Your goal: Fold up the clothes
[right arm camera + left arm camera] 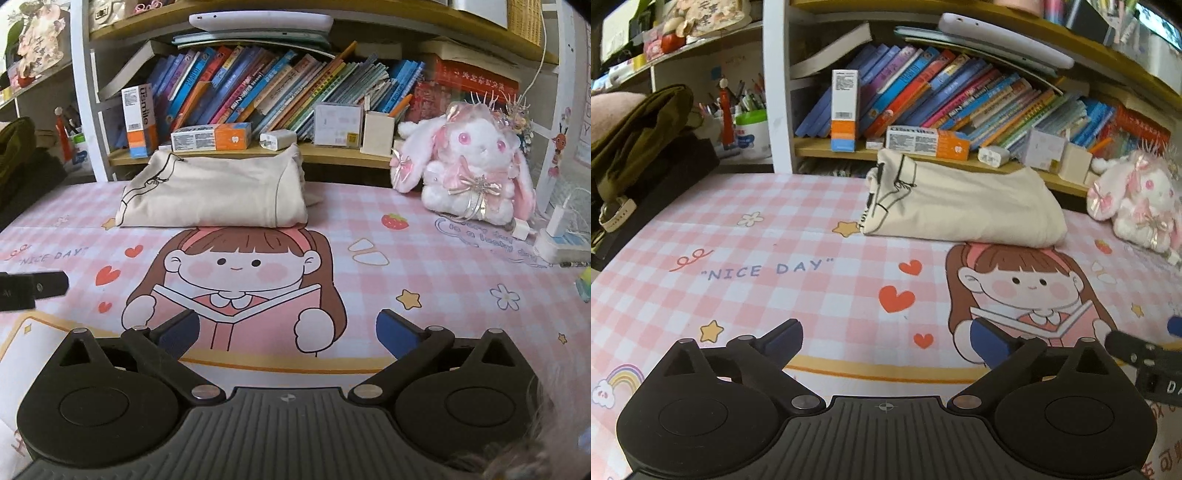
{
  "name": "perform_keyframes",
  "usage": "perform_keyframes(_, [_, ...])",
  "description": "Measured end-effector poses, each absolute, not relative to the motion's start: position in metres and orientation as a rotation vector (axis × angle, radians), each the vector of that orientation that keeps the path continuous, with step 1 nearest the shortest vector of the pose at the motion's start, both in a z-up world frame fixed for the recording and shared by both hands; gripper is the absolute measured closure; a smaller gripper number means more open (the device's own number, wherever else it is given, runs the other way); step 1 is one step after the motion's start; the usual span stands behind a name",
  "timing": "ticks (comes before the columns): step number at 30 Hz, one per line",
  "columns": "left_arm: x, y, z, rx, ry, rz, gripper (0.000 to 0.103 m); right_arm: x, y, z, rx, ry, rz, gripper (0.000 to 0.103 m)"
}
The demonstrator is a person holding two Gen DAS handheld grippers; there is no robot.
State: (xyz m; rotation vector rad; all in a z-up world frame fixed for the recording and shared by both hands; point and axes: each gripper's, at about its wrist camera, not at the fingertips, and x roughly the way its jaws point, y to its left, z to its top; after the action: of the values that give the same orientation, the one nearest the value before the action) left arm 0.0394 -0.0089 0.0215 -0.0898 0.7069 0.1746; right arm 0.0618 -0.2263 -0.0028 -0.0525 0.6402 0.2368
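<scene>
Left wrist view shows my left gripper [888, 341] with fingers spread wide and nothing between them, hovering over the pink checked desk mat [812, 295]; the cream garment [964, 205] lies folded at the mat's far edge, against the bookshelf [923, 155], which I judge leaves the middle free for the next piece. My right gripper [288, 332] is equally wide and empty; I read "NICE DAY" [768, 270] on the mat and "usmile" on the upright box [140, 120] beside the plush rabbit's [469, 166] shelf.
</scene>
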Motion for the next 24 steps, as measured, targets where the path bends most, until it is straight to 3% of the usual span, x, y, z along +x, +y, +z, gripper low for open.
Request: perform_keyframes(24, [0.0390, -0.0165, 0.0168, -0.074, 0.727, 0.135, 0.002, 0.0582, -0.2239, 0.0008, -0.055, 0.646, 0.229, 0.000])
